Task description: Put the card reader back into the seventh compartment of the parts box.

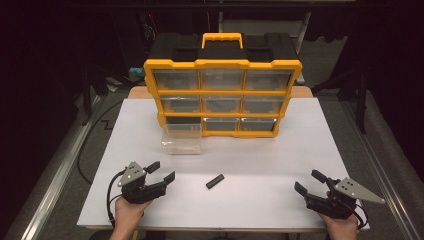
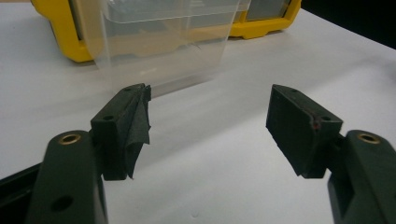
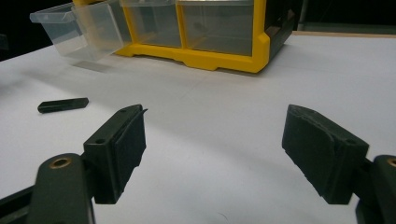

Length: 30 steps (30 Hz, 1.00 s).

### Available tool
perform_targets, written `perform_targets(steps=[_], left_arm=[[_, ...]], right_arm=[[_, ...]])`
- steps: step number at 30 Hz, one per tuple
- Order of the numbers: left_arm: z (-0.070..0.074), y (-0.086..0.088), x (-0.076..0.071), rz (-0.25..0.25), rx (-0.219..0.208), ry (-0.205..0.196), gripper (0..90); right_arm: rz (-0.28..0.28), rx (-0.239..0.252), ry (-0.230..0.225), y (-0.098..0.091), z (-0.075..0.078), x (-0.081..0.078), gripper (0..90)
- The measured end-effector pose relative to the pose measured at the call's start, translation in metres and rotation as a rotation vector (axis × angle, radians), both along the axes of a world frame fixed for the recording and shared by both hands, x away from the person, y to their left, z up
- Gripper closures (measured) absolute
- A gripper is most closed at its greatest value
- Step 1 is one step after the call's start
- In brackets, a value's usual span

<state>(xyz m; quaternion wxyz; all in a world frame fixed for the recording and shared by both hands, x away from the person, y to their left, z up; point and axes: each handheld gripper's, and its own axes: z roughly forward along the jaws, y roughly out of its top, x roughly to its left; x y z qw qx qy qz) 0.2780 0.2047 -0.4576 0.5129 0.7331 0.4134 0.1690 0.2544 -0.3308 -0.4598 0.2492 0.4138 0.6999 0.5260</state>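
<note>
Left gripper sits low at the near left of the white table, held in the person's left hand that comes in from the bottom edge; jaws spread wide, nothing between them, pointing forward and slightly right toward the clear drawer. In the left gripper view the drawer is straight ahead past the jaws, apart from them; pad on one jaw looks frayed and peeling. Right gripper at the near right, held in the right hand, jaws also spread and empty, angled forward-left. Small black bar lies flat on the table between the two grippers, near neither, a bit closer to the left one; in the right gripper view it is off to the left, well apart. Clear drawer is pulled out of the bottom-left slot of the yellow organizer, tilted down with its front on the table. Organizer stands upright at the far side, other drawers in
</note>
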Motion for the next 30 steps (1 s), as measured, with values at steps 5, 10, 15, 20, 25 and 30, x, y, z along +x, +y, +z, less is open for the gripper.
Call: perform_targets(steps=[5, 10, 15, 20, 25, 30], left_arm=[[0.000, -0.004, 0.001, -0.008, -0.008, 0.004, 30.9], [0.000, -0.009, 0.002, -0.016, -0.008, 0.008, 30.9], [-0.001, -0.016, 0.005, -0.033, -0.005, 0.012, 30.9], [-0.001, -0.019, 0.006, -0.043, -0.005, 0.016, 31.0], [-0.002, -0.023, 0.007, -0.057, -0.008, 0.020, 31.1], [-0.002, -0.028, 0.009, -0.066, -0.005, 0.021, 31.2]], right_arm=[[0.005, 0.001, 0.004, 0.000, 0.000, 0.000, 22.0], [0.002, -0.001, 0.001, 0.000, 0.000, 0.000, 21.8], [0.005, -0.001, 0.001, 0.000, 0.000, 0.000, 21.7], [0.004, 0.000, 0.002, 0.000, 0.000, 0.000, 21.7], [0.003, -0.003, 0.000, 0.000, 0.000, 0.000, 21.7], [0.002, 0.000, 0.000, 0.000, 0.000, 0.000, 21.6]])
